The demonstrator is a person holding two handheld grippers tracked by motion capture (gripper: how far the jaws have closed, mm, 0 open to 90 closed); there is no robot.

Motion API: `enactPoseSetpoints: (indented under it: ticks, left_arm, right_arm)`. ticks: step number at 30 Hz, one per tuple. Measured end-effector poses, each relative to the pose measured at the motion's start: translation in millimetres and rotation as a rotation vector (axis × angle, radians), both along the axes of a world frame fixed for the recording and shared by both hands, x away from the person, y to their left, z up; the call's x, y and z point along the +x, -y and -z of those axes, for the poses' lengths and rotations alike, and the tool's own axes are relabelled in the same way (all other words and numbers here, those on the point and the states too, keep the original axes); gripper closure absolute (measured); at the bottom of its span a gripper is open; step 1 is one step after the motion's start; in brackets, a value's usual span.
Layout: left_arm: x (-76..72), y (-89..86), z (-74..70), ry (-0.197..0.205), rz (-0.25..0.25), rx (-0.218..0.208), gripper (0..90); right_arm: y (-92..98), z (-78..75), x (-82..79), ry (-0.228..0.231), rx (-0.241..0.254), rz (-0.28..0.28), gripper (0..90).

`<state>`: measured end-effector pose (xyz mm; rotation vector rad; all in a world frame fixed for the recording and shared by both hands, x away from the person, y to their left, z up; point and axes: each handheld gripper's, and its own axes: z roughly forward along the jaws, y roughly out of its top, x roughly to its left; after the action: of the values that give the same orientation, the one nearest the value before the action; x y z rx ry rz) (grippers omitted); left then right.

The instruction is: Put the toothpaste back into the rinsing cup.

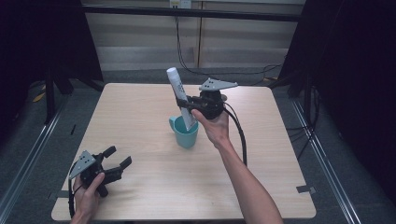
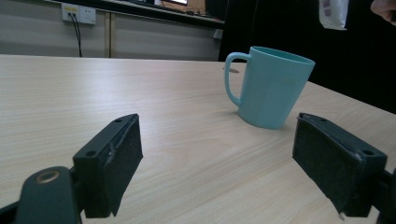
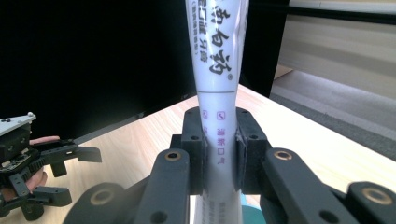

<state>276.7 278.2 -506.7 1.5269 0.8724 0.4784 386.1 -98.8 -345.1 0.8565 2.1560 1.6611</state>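
A white toothpaste tube point(image 1: 180, 97) with dark lettering stands nearly upright over a teal mug point(image 1: 185, 132) in the middle of the table, its lower end at the mug's mouth. My right gripper point(image 1: 186, 103) is shut on the tube, and in the right gripper view the pads clamp the tube point(image 3: 218, 135) on both sides. The left gripper point(image 1: 117, 157) rests near the table's front left corner, jaws wide apart with nothing between them. In the left gripper view the teal mug point(image 2: 268, 86) stands beyond the open jaws, its handle toward the left, and the tube's end point(image 2: 333, 13) hangs above it.
The light wooden table point(image 1: 140, 112) has bare room all round the mug. Dark curtains and frames flank both sides, and cables trail on the floor behind the far edge. The left gripper point(image 3: 32, 161) also shows far off in the right gripper view.
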Motion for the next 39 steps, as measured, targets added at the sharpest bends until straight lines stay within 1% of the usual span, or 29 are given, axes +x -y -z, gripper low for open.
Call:
enactPoseSetpoints:
  ticks: [5, 7, 10, 13, 19, 21, 25, 27, 32, 34, 36, 39]
  left_arm:
    - [0.1, -0.5, -0.2, -0.003, 0.003, 0.003, 15.7]
    - [0.0, -0.4, -0.2, -0.003, 0.004, 0.003, 15.7]
    - [0.3, -0.6, -0.3, -0.003, 0.008, 0.007, 15.7]
    - [-0.1, 0.6, -0.2, -0.002, 0.006, -0.003, 15.7]
    - [0.1, -0.1, -0.2, -0.004, 0.012, -0.003, 15.7]
    - [0.0, 0.6, -0.2, -0.002, 0.008, -0.004, 15.7]
    - [-0.3, 0.9, -0.2, 0.001, 0.012, -0.002, 15.7]
    - [0.0, 0.6, -0.2, -0.001, 0.010, -0.002, 15.7]
    - [0.1, 0.5, -0.1, 0.000, 0.011, -0.004, 15.7]
    - [0.2, 0.3, -0.1, 0.002, 0.013, 0.001, 15.7]
    - [0.2, 0.2, -0.1, 0.002, 0.012, -0.001, 15.7]
    - [0.0, 0.4, -0.1, 0.004, 0.014, 0.001, 15.7]
  right_arm:
    - [1.1, 8.2, 9.4, -0.021, -0.011, 0.014, 77.4]
    - [0.4, 11.7, 12.6, -0.028, -0.024, 0.020, 77.3]
    - [-1.1, 15.0, 15.6, -0.041, -0.026, 0.021, 77.3]
    - [-3.0, 17.9, 18.2, -0.048, -0.024, 0.013, 77.2]
    - [-5.4, 26.9, 26.7, -0.071, -0.048, 0.022, 77.2]
    - [-6.0, 30.3, 29.6, -0.081, -0.046, 0.020, 77.2]
    - [-8.2, 33.7, 33.2, -0.075, -0.056, 0.025, 77.1]
    - [-7.6, 34.4, 35.0, -0.080, -0.048, 0.032, 77.1]
    - [-9.4, 37.9, 38.5, -0.084, -0.077, 0.031, 77.0]
    - [-10.6, 40.1, 39.8, -0.088, -0.068, 0.038, 77.0]
    - [-11.9, 41.4, 40.6, -0.088, -0.068, 0.039, 77.0]
    - [-14.4, 43.7, 41.8, -0.093, -0.086, 0.041, 77.0]
